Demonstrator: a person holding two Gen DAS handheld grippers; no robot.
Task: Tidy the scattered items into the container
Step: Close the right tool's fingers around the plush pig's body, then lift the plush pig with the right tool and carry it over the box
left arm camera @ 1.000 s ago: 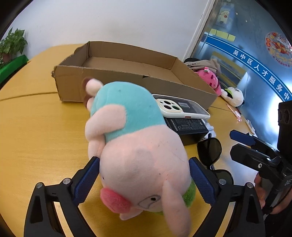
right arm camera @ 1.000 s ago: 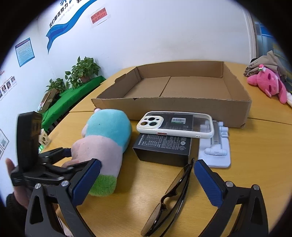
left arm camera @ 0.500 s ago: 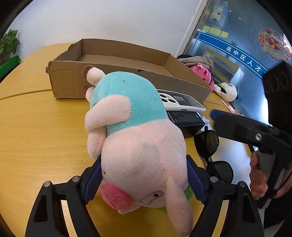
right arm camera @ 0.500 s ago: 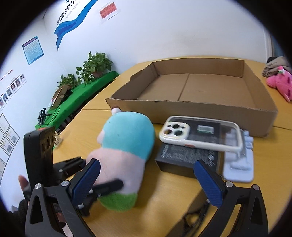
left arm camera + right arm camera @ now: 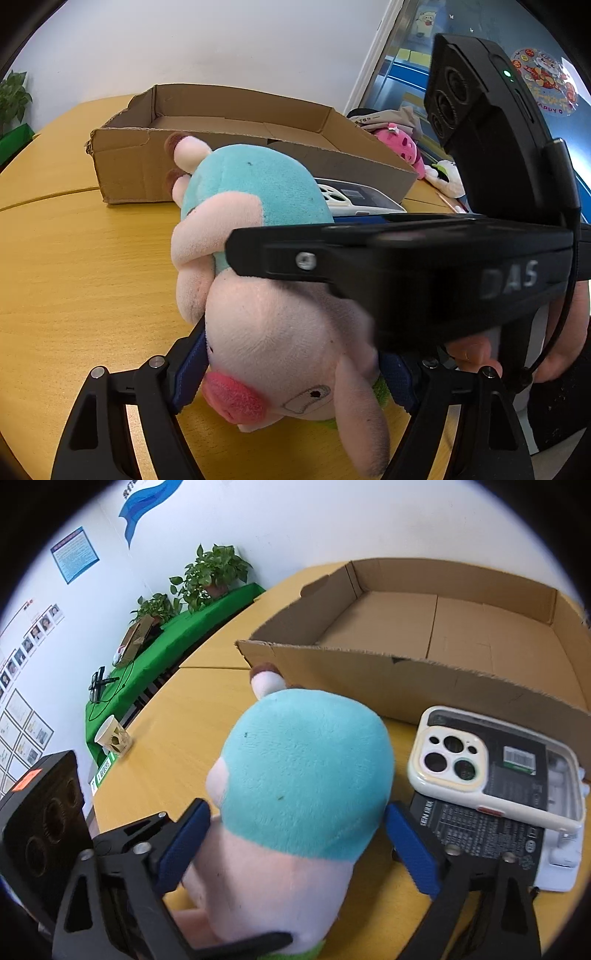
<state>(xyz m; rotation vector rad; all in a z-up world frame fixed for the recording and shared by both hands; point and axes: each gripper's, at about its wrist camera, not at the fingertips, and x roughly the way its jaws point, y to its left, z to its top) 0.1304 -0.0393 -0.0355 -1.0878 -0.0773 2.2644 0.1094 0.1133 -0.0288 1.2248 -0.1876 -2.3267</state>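
A pink pig plush in a teal shirt point(image 5: 258, 258) lies on the yellow table in front of an open, empty cardboard box point(image 5: 229, 122). My left gripper point(image 5: 291, 373) is shut on the plush's head, blue pads pressed into both sides. My right gripper point(image 5: 295, 845) is open and straddles the plush's body point(image 5: 303, 760) from above, pads beside the teal shirt; it crosses the left wrist view as a black bar point(image 5: 406, 258). A white phone case point(image 5: 491, 771) lies on a black box point(image 5: 476, 834) to the right.
A white stand point(image 5: 561, 856) sits under the phone case's right end. A pink plush point(image 5: 402, 147) and clothes lie beyond the box. A paper cup point(image 5: 114, 738) stands at the table's left edge, with green-covered furniture and potted plants point(image 5: 214, 572) behind.
My left gripper has closed onto the plush's head. My right gripper has moved left, away from the sunglasses, and now straddles the plush's body.
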